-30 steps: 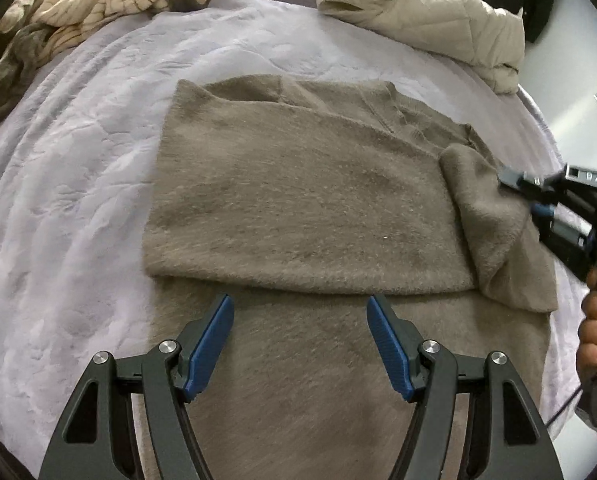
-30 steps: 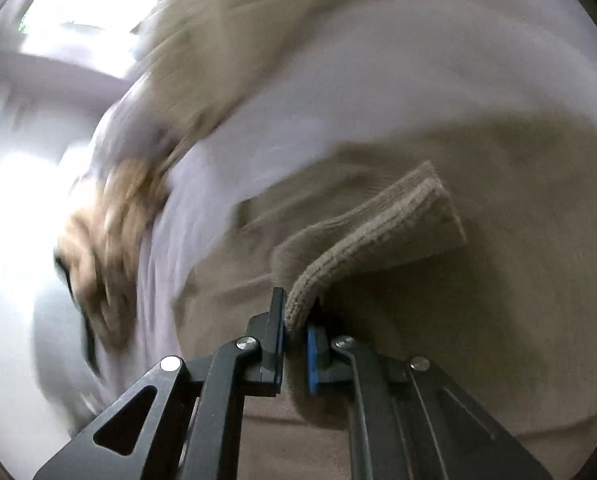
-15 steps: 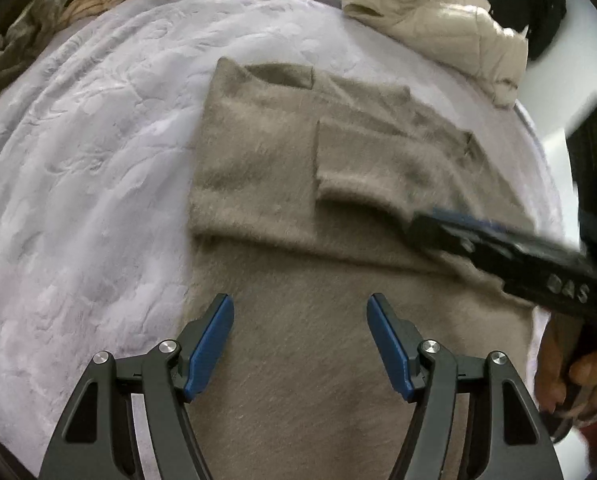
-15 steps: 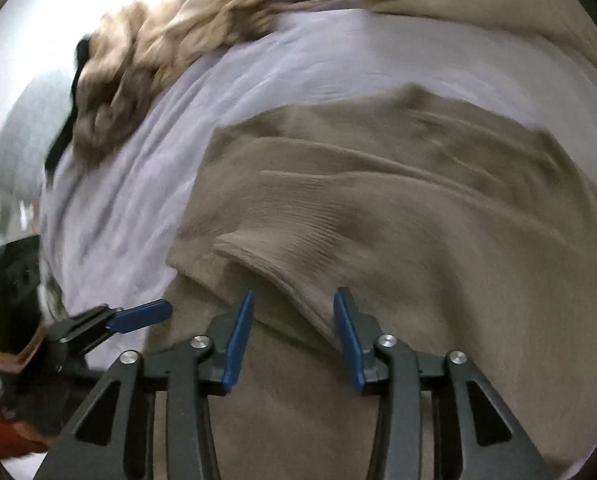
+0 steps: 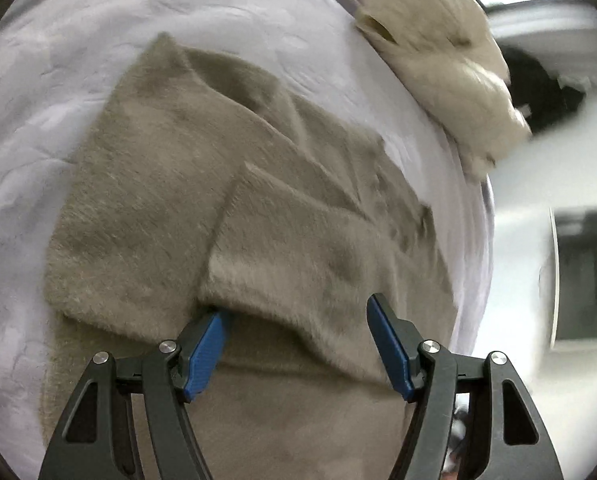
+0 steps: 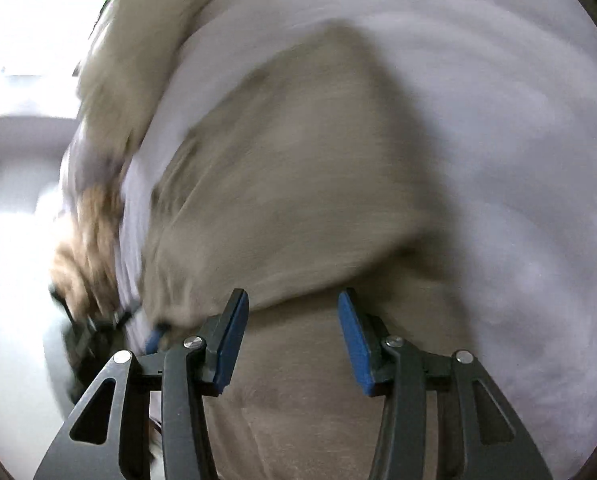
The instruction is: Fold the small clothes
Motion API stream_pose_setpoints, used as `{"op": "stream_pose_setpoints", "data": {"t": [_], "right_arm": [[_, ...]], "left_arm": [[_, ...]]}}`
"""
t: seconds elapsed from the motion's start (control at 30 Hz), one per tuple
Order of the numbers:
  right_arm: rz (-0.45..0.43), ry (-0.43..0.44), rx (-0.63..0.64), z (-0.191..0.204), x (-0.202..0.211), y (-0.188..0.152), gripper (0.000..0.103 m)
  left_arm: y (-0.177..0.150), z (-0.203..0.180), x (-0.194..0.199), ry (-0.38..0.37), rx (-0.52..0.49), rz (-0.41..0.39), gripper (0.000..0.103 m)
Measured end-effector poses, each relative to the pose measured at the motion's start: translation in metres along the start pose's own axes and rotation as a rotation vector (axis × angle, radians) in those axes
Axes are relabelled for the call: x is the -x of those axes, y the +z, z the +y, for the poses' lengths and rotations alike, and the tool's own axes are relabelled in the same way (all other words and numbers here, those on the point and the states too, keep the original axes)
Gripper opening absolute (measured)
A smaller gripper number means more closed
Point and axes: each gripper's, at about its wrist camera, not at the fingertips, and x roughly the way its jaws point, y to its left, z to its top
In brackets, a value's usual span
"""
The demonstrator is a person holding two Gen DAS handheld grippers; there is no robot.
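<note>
My left hand-held gripper (image 5: 296,340) has its jaws wide apart, low over the taupe sweater (image 5: 146,200) that lies spread on the lavender bedspread (image 5: 38,80), its far edge toward the bed's far side where a cream jacket (image 5: 450,68) is heaped. The sleeve (image 5: 298,248) is folded across the body, its cuff just ahead of my left pad. My right hand-held gripper (image 6: 292,334) is likewise apart, holding nothing, over the same sweater; that view is blurred. I judge the next step is folding the body. To do it well I should pinch both layers at the near hem corners and lift evenly so the sleeve stays tucked.
</note>
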Motion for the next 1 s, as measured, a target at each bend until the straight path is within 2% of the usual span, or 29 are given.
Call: {"op": "stream_pose_setpoints", "data": {"t": [0.03,0.07,0.1,0.13,0.17,0.2,0.23,0.3,0.37,0.43,0.5,0.63,0.67,0.7,0.77,0.8,0.87,0.93,1.0], "right_arm": [[-0.025,0.036,-0.073,-0.015,0.004,0.002,0.051],[-0.042,0.06,-0.116,-0.024,0.005,0.004,0.051],[-0.059,0.09,-0.16,-0.032,0.006,0.008,0.051],[-0.074,0.123,-0.2,-0.038,0.005,0.011,0.049],[-0.083,0.138,-0.214,-0.04,0.005,0.015,0.027],[-0.091,0.131,-0.204,-0.038,0.004,0.019,0.011],[-0.098,0.108,-0.163,-0.031,0.006,0.024,0.007],[-0.099,0.096,-0.069,-0.019,0.012,0.034,0.007],[-0.08,0.042,0.056,-0.004,0.014,0.038,0.007],[-0.043,-0.02,0.117,-0.003,0.005,0.04,0.007],[-0.007,-0.072,0.145,-0.007,-0.007,0.038,0.007],[-0.001,-0.062,0.133,-0.014,-0.012,0.038,0.007],[0.0,-0.064,0.13,-0.014,-0.011,0.038,0.008],[0.001,-0.067,0.128,-0.014,-0.011,0.038,0.009],[0.008,-0.082,0.125,-0.017,-0.007,0.036,0.016],[0.012,-0.092,0.123,-0.017,-0.003,0.036,0.019],[0.023,-0.107,0.119,-0.017,0.006,0.031,0.034],[0.028,-0.125,0.139,-0.011,0.012,0.023,0.045],[0.023,-0.153,0.179,0.0,0.017,0.017,0.048]], "left_arm": [[0.003,0.002,0.001,0.001,0.028,-0.023,0.066],[0.004,0.003,0.002,0.003,0.038,-0.041,0.05],[0.006,0.002,0.002,0.008,0.033,-0.053,0.021],[0.008,0.0,0.0,0.028,0.011,-0.049,0.011],[0.009,-0.002,-0.001,0.048,-0.015,-0.048,0.009],[0.009,-0.005,0.0,0.058,-0.042,-0.057,0.009],[0.006,-0.01,0.005,0.064,-0.084,-0.069,0.009],[0.0,-0.016,0.014,0.08,-0.161,-0.086,0.009],[-0.007,-0.012,0.024,0.094,-0.207,-0.09,0.009],[-0.012,-0.003,0.023,0.118,-0.225,-0.076,0.009],[-0.014,0.01,0.017,0.145,-0.226,-0.058,0.009],[-0.015,0.014,0.018,0.18,-0.262,-0.058,0.01],[-0.015,0.013,0.02,0.205,-0.275,-0.059,0.021],[-0.015,0.013,0.022,0.232,-0.283,-0.064,0.038],[-0.014,0.016,0.029,0.273,-0.297,-0.08,0.058],[-0.014,0.016,0.032,0.287,-0.303,-0.086,0.059],[-0.015,0.016,0.037,0.323,-0.317,-0.083,0.059],[-0.016,0.017,0.042,0.347,-0.324,-0.078,0.059],[-0.016,0.019,0.047,0.356,-0.324,-0.073,0.059]]}}
